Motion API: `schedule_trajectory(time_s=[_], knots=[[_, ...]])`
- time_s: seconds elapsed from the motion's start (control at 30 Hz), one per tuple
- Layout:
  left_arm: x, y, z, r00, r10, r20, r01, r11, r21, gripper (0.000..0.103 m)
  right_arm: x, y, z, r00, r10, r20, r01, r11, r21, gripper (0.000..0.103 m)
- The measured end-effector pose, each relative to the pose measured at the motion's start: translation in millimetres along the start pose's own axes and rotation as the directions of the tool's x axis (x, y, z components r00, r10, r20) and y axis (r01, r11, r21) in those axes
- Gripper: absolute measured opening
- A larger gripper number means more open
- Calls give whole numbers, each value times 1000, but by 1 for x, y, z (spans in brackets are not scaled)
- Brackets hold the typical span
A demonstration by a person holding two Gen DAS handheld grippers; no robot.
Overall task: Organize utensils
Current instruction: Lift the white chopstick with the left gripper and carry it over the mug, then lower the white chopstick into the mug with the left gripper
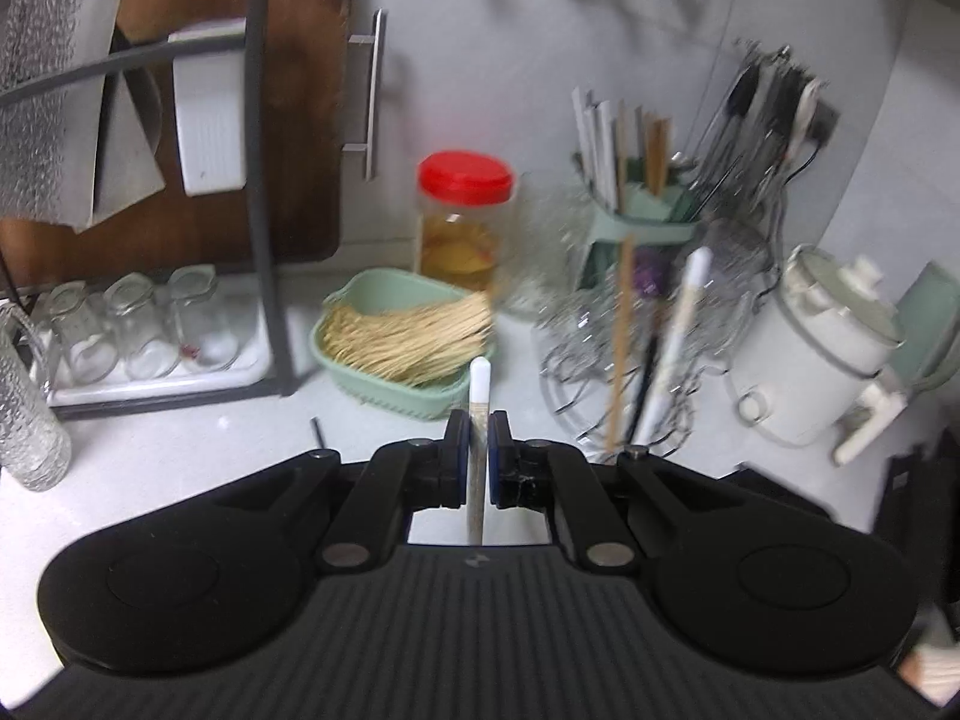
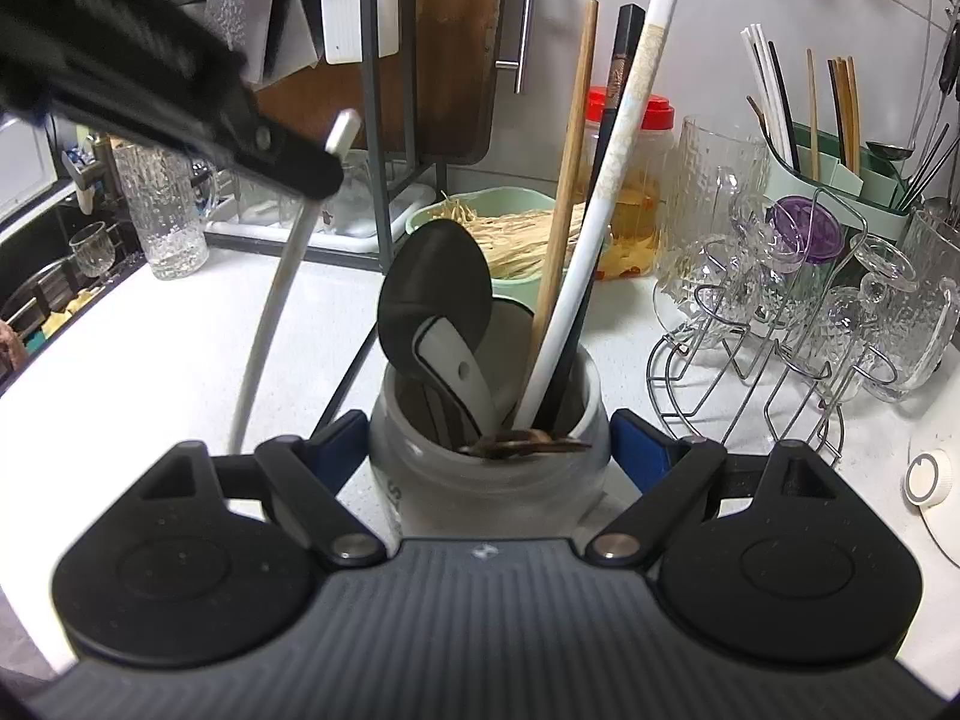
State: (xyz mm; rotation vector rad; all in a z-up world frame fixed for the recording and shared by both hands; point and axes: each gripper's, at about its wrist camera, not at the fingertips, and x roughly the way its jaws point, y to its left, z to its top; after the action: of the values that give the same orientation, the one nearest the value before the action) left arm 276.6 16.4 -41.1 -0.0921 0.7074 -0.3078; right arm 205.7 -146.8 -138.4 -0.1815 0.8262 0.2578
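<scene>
My left gripper [image 1: 478,441] is shut on a white-tipped chopstick [image 1: 478,396], held upright above the counter; it also shows in the right wrist view [image 2: 270,312], hanging from the left gripper [image 2: 282,162]. My right gripper [image 2: 487,444] is closed around a grey jar [image 2: 480,480] that holds a black spoon [image 2: 435,294], a white-handled utensil [image 2: 450,366], a wooden chopstick [image 2: 567,180], a black chopstick [image 2: 612,96] and a white chopstick [image 2: 606,192]. A green utensil caddy [image 2: 840,180] with several chopsticks stands at the back right; it also shows in the left wrist view [image 1: 642,228].
A green basket of pale sticks [image 1: 402,348], a red-lidded jar [image 1: 465,222], a wire rack with glasses [image 2: 780,324], a dish rack with jars [image 1: 138,330], a ribbed glass [image 2: 162,210], a white cooker [image 1: 822,348] and a sink [image 2: 36,276] at the left crowd the white counter [image 2: 180,330].
</scene>
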Motion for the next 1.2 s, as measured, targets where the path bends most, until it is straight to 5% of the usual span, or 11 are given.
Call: schedule_trajectory(time_s=[0.37,1.2], knots=[[-43,-17,18,991,-93,93,86,993,76,7,0,1,-3,1000,-5,19,5,1000,1,89],[-104,-54,84,973,-188,135,159,966,205,7,1,6,-6,998,-36,43,36,999,18,90]])
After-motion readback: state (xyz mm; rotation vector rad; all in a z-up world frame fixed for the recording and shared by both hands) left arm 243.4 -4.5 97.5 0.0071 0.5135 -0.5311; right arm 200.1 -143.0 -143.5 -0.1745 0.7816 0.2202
